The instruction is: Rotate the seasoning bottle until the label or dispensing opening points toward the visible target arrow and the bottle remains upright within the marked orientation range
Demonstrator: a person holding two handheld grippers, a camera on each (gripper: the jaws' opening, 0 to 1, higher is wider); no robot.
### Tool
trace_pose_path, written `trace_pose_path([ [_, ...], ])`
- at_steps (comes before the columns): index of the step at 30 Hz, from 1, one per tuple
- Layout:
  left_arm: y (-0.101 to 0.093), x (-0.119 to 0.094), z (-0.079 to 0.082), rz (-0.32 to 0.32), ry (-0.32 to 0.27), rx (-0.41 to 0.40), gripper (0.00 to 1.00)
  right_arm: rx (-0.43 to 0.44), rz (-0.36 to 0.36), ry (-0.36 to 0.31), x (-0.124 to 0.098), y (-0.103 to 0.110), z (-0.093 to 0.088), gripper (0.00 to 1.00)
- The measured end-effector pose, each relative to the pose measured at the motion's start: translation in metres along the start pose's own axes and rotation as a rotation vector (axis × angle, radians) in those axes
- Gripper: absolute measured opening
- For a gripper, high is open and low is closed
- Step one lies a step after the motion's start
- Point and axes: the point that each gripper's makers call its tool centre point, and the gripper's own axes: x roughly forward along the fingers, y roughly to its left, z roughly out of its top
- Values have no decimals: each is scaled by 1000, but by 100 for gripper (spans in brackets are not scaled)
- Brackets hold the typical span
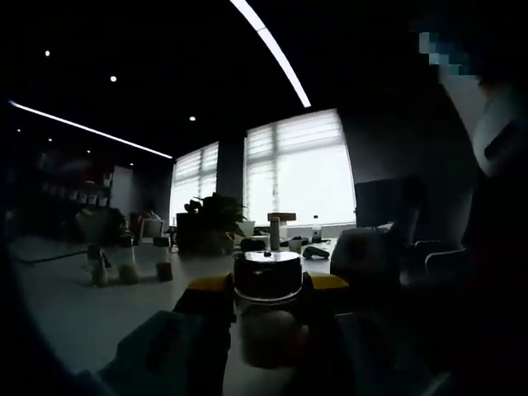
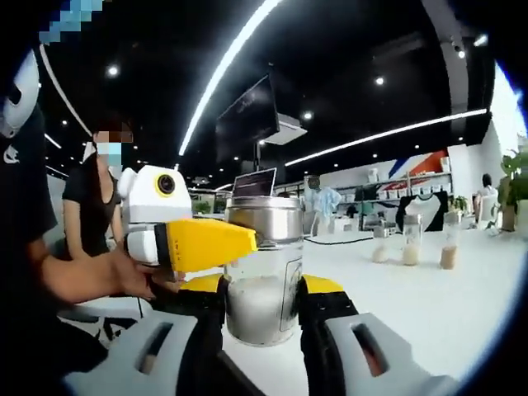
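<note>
An upright clear glass seasoning bottle with a metal lid is clamped by both the right gripper and the left gripper on the white table.

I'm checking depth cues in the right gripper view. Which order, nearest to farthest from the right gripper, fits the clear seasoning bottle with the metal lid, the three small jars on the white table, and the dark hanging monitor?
1. Clear seasoning bottle with the metal lid: between the right gripper jaws.
2. Three small jars: right, farther along the white table.
3. Dark hanging monitor: overhead, behind the bottle.
</note>
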Motion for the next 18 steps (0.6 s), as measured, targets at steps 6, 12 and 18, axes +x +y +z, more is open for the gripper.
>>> trace_pose_path([
  [6, 5, 8, -4, 84, 25, 23, 35, -46, -97, 9, 2, -10, -1, 32],
  [12, 11, 10, -1, 187, 39, 34, 35, -51, -227, 4, 4, -19, 2, 32],
  [18, 16, 9, -3, 246, 40, 37, 35, -42, -233, 13, 6, -21, -2, 32],
])
